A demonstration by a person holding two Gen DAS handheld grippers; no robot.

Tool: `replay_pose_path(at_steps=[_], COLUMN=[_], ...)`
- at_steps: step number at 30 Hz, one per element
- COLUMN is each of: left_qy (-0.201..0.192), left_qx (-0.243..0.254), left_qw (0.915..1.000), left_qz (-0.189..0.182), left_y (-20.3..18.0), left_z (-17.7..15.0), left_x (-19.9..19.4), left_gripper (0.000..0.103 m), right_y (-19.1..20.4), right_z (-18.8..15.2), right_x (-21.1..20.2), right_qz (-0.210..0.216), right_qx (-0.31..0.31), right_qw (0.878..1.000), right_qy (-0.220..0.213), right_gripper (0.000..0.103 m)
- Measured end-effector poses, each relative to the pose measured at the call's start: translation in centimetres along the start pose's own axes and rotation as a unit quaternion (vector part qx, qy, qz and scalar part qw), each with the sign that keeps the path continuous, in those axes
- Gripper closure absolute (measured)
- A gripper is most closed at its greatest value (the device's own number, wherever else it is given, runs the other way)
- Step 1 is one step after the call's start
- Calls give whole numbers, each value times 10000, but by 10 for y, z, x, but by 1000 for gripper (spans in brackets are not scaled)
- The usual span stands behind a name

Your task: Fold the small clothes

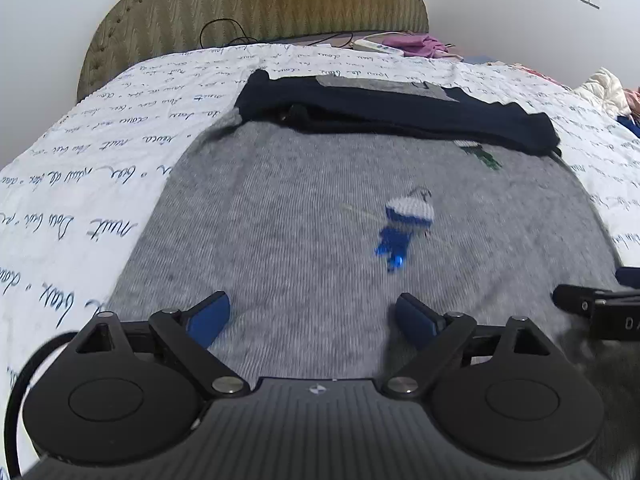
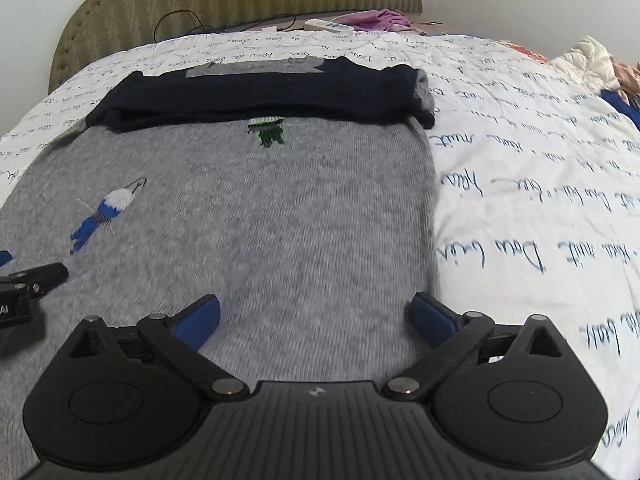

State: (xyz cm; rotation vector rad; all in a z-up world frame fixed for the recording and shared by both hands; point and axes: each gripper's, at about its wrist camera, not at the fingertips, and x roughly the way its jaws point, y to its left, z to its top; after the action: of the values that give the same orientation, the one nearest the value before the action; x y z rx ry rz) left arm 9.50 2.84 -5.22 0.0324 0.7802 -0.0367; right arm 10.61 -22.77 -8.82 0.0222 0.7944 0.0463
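Note:
A small grey knit sweater (image 1: pixel 304 208) lies flat on the bed, with a blue-and-white figure (image 1: pixel 404 224) and a small green figure (image 1: pixel 480 154) knitted on it. Its dark navy sleeves (image 1: pixel 400 114) are folded across the far part. The sweater also shows in the right wrist view (image 2: pixel 280 208), with the navy sleeves (image 2: pixel 264 100) across its far end. My left gripper (image 1: pixel 314 316) is open and empty over the sweater's near left part. My right gripper (image 2: pixel 316 316) is open and empty over the near right part, close to the sweater's right edge.
The bed has a white sheet with blue script (image 2: pixel 532 184) and a padded olive headboard (image 1: pixel 256 4). A white power strip (image 1: pixel 378 46), black cables and a purple cloth (image 2: pixel 376 18) lie by the headboard. More clothes (image 2: pixel 588 68) are piled at the far right.

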Motion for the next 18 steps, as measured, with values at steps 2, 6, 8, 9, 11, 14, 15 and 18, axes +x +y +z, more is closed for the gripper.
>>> replay_pose_path(at_steps=[2, 6, 8, 9, 11, 14, 15, 18], left_qy=[26, 40, 49, 53, 61, 59, 46, -9], left_qx=[-2, 42, 28, 20, 13, 18, 37, 108], left_qw=[10000, 9999, 9999, 9999, 9999, 9998, 9998, 9998], left_qz=[-54, -102, -123, -135, -143, -176, -175, -152], left_y=[2, 4, 6, 6, 7, 8, 8, 8], left_z=[-5, -16, -21, -23, -30, -42, -46, -59], left_x=[-6, -16, -20, -23, -30, -41, -44, -54], left_gripper=[7, 5, 4, 4, 4, 3, 3, 1], right_y=[0, 1, 2, 2, 3, 3, 2, 0], right_z=[-4, -12, -15, -17, -24, -41, -49, -70], right_x=[-4, -11, -14, -17, -23, -38, -44, -60], right_qz=[-15, -18, -16, -11, -1, 33, 55, 107], right_qx=[-3, 21, 18, 15, -12, -75, -105, -94], right_qw=[10000, 10000, 10000, 10000, 10000, 9999, 9999, 9998], right_qy=[-8, 1, 7, 15, 9, -61, -100, -163], right_gripper=[0, 0, 0, 0, 0, 0, 0, 0])
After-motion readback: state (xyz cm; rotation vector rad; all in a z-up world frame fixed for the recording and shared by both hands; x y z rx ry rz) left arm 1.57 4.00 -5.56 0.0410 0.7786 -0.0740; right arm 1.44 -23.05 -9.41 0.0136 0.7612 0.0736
